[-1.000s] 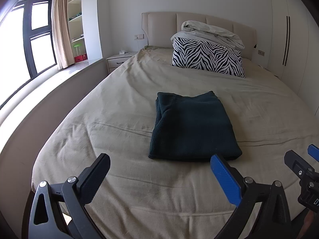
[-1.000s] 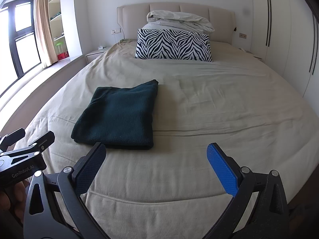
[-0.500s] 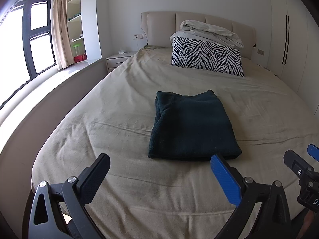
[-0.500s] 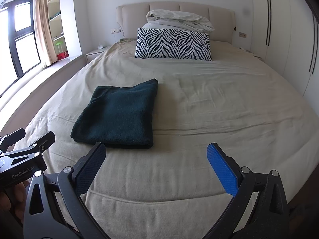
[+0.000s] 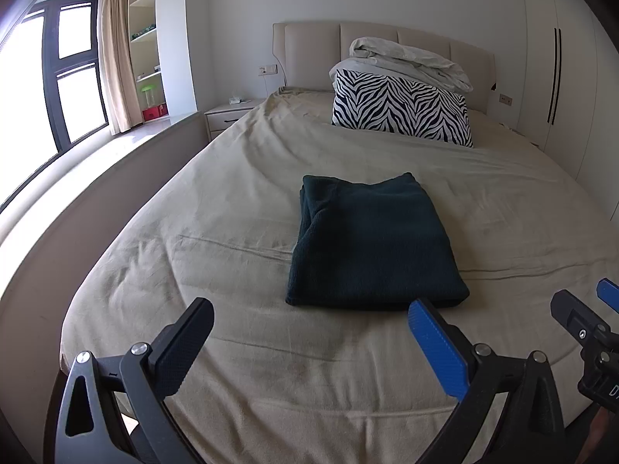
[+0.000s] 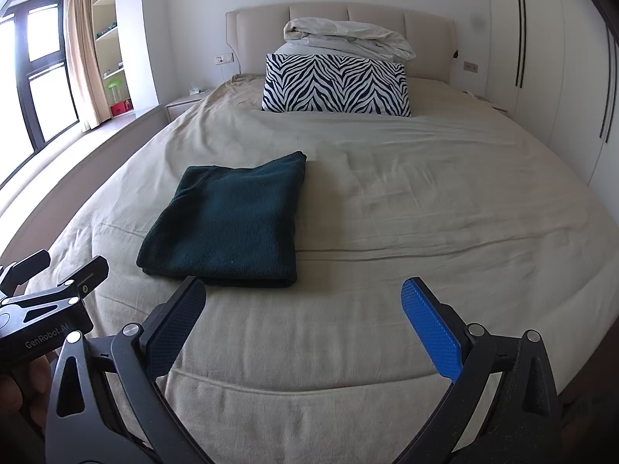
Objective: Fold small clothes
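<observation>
A dark teal garment (image 5: 371, 243) lies folded into a flat rectangle on the beige bed (image 5: 232, 201); it also shows in the right wrist view (image 6: 228, 224). My left gripper (image 5: 309, 313) is open and empty, held over the bed's near end, just short of the garment's near edge. My right gripper (image 6: 301, 294) is open and empty, to the right of the garment's near corner. The right gripper's tips (image 5: 580, 317) show at the right edge of the left wrist view. The left gripper (image 6: 50, 290) shows at the left edge of the right wrist view.
A zebra-striped pillow (image 5: 402, 108) and a bundled white duvet (image 5: 410, 58) lie at the headboard. A nightstand (image 5: 228, 114), shelves and a window are on the left. White wardrobe doors (image 6: 541, 58) stand on the right.
Both grippers have stayed open. The garment sits very slightly higher in both views; otherwise nothing has visibly moved.
</observation>
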A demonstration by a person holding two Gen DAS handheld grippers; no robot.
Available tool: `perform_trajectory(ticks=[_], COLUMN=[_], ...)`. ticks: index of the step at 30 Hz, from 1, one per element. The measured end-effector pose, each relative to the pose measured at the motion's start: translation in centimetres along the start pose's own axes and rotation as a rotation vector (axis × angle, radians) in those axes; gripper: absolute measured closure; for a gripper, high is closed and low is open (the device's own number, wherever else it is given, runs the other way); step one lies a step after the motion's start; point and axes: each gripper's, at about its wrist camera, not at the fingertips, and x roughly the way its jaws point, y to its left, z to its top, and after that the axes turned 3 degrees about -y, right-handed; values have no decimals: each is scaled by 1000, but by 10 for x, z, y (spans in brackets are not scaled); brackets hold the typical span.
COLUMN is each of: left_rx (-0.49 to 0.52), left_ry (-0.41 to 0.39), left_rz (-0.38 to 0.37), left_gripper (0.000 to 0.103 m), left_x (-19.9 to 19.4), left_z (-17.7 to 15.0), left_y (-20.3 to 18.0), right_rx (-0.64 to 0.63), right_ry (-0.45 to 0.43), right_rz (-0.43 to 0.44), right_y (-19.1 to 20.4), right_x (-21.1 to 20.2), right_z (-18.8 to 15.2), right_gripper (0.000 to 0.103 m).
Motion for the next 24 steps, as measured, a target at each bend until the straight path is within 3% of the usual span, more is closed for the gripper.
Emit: perform_trajectory(ticks=[24], left_rx=[1], left_ry=[3], left_rz=[0], left_gripper=[0], left_x=[0], left_z=[1], left_y=[1], right_rx=[0], right_ry=[3], right_rz=[0], right_y=[-1], right_x=[-1], right_z=[-2], right_gripper=[0])
